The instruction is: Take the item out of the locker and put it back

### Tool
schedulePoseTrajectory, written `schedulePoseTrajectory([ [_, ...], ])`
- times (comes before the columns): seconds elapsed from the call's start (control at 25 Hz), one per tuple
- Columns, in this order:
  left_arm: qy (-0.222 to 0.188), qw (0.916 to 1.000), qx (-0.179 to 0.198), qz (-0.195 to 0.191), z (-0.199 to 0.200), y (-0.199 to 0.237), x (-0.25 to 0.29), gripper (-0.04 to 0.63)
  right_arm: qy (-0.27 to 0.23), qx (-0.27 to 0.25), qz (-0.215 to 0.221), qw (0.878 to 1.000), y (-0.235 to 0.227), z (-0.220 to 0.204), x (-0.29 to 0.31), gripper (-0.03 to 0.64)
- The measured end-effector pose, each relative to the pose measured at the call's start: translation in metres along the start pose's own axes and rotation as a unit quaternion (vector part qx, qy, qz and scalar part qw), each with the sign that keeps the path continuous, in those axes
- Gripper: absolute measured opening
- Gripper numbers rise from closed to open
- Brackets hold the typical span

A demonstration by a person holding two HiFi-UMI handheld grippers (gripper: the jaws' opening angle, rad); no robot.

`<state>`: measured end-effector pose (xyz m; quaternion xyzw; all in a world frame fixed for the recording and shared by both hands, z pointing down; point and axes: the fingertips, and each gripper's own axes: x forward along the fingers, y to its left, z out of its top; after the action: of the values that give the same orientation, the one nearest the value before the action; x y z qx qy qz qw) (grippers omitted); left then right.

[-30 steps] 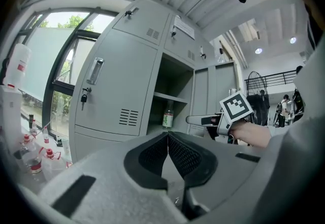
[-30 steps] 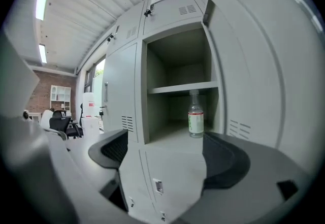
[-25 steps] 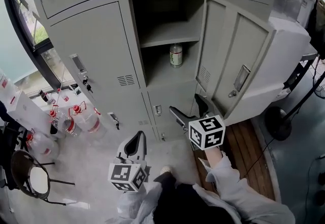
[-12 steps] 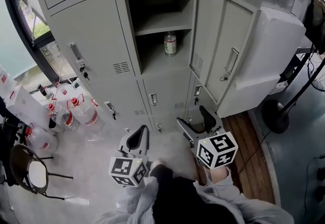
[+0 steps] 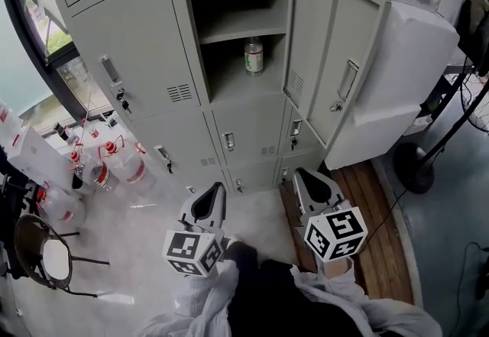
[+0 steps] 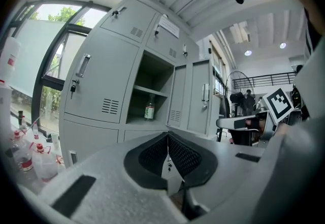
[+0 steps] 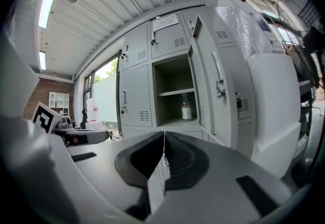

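grey locker point(image 5: 238, 24) open, far | bottle point(image 5: 254, 55) untouched on shelf | i pulled right gripper point(image 5: 303, 174) back, jaws just closed empty | left gripper point(image 5: 219, 188) closed too | nothing taken yet

Left of the left fingers point(image 5: 218, 204), a dark-framed window point(image 5: 47, 36) let daylight onto a pale floor point(image 5: 145, 232), where clear plastic jugs point(image 5: 126, 167) and a round black chair point(image 5: 42, 263) stood. Right of the right fingers point(image 5: 309, 186) lay wooden planks point(image 5: 374, 213) and a black stand base point(image 5: 416, 167). Overhead ran a ribbed ceiling point(image 7: 111, 9) with a strip light point(image 7: 49, 2).
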<state>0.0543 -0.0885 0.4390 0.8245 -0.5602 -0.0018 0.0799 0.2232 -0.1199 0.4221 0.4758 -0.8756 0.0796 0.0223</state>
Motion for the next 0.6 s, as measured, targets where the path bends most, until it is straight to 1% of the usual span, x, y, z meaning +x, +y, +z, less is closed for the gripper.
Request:
schedulePoseTrajectory([
  [0.04,0.001,1.0,0.0,0.0,-0.001,0.001,0.0,0.008,-0.002,0.005,-0.003,1.0,-0.002,-0.002,-0.001,0.0],
  [0.12,0.001,1.0,-0.001,-0.001,-0.002,0.001,0.002,0.008,-0.008,0.012,-0.009,1.0,-0.006,-0.005,-0.004,0.0],
  [0.24,0.003,1.0,-0.002,-0.002,-0.005,0.002,0.003,0.008,-0.018,0.008,-0.027,0.999,-0.015,-0.01,-0.01,0.0],
  [0.36,0.009,0.9999,-0.005,-0.003,-0.011,0.004,0.004,0.008,-0.011,0.003,-0.046,0.999,-0.025,-0.019,-0.015,0.0],
  [0.48,0.014,0.9999,-0.008,-0.002,-0.015,0.006,0.005,0.008,-0.003,0.006,-0.054,0.999,-0.031,-0.025,-0.014,0.0],
  [0.6,0.017,0.9998,-0.007,-0.001,-0.017,0.007,0.007,0.008,-0.006,0.009,-0.054,0.998,-0.031,-0.024,-0.012,-0.001],
])
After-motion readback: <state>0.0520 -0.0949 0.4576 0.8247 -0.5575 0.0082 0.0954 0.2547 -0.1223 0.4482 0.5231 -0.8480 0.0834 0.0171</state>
